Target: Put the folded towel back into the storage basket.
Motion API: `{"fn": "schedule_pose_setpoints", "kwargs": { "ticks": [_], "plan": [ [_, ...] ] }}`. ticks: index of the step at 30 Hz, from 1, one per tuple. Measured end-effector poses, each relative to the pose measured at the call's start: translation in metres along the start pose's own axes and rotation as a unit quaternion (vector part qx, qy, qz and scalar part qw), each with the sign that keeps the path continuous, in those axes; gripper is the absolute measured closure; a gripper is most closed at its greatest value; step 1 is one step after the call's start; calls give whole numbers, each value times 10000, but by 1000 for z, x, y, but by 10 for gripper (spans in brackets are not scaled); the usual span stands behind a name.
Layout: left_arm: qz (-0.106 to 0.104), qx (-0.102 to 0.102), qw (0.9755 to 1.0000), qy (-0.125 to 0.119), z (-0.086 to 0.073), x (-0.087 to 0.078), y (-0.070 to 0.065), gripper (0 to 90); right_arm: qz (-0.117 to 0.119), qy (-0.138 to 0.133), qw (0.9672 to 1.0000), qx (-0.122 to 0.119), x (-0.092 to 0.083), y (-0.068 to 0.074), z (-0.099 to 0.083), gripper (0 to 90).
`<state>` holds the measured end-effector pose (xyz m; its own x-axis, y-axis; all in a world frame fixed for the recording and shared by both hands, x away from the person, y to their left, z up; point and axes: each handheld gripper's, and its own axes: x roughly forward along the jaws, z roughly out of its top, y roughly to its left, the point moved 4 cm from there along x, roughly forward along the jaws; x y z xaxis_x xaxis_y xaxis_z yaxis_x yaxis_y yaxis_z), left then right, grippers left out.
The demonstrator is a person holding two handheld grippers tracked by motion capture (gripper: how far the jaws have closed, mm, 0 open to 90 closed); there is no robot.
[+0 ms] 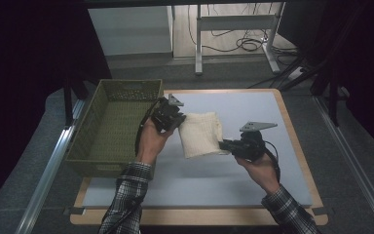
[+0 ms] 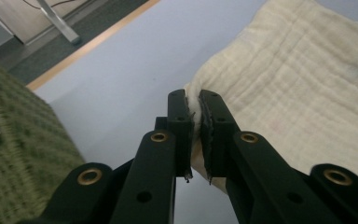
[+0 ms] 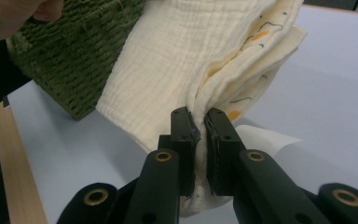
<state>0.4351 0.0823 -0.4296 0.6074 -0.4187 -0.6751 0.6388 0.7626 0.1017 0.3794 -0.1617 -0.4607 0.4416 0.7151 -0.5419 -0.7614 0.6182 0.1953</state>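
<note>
Pale grey worktop with a wooden rim stands on dark floor, cables and desk legs behind. From the high view, a folded cream muslin cloth hangs between the left gripper and the right gripper, beside a green woven basket at the worktop's left, likely its destination. Holding two opposite edges keeps the fold from slumping open. Along the left gripper view, the jaws are clenched on a pinch of the cloth's edge, basket wall close by. Along the right gripper view, the jaws clamp the bunched layers, printed inner faces showing, with the cloth lifted above the surface.
</note>
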Motion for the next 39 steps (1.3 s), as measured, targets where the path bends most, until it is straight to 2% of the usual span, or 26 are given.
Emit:
{"fn": "schedule_pose_setpoints", "kwargs": {
  "ticks": [12, 17, 21, 27, 34, 36, 37, 39],
  "plan": [
    [371, -90, 9992, -70, -2, -24, 37, 835, 101, -63, 9999, -86, 30, 15, 36, 828],
    [457, -126, 9988, -87, 0, -29, 47, 834, 119, -77, 9999, -75, 38, 17, 46, 828],
    [599, -89, 9981, -65, 3, -34, 57, 834, 215, -99, 9997, 45, 45, 19, 56, 828],
    [804, -63, 9967, -47, 7, -43, 69, 834, 325, -129, 9993, 105, 54, 23, 68, 828],
    [1078, -48, 9942, -8, 6, -51, 83, 834, 428, -122, 9990, 27, 67, 35, 79, 828],
    [1195, -58, 9928, 35, 2, -56, 90, 834, 494, -103, 9987, -24, 74, 44, 83, 828],
    [1195, -58, 9928, 35, 2, -56, 90, 834, 494, -103, 9987, -24, 74, 44, 83, 828],
    [1247, -66, 9922, 58, -1, -58, 94, 834, 576, -88, 9983, -54, 82, 53, 87, 828]
  ]
}}
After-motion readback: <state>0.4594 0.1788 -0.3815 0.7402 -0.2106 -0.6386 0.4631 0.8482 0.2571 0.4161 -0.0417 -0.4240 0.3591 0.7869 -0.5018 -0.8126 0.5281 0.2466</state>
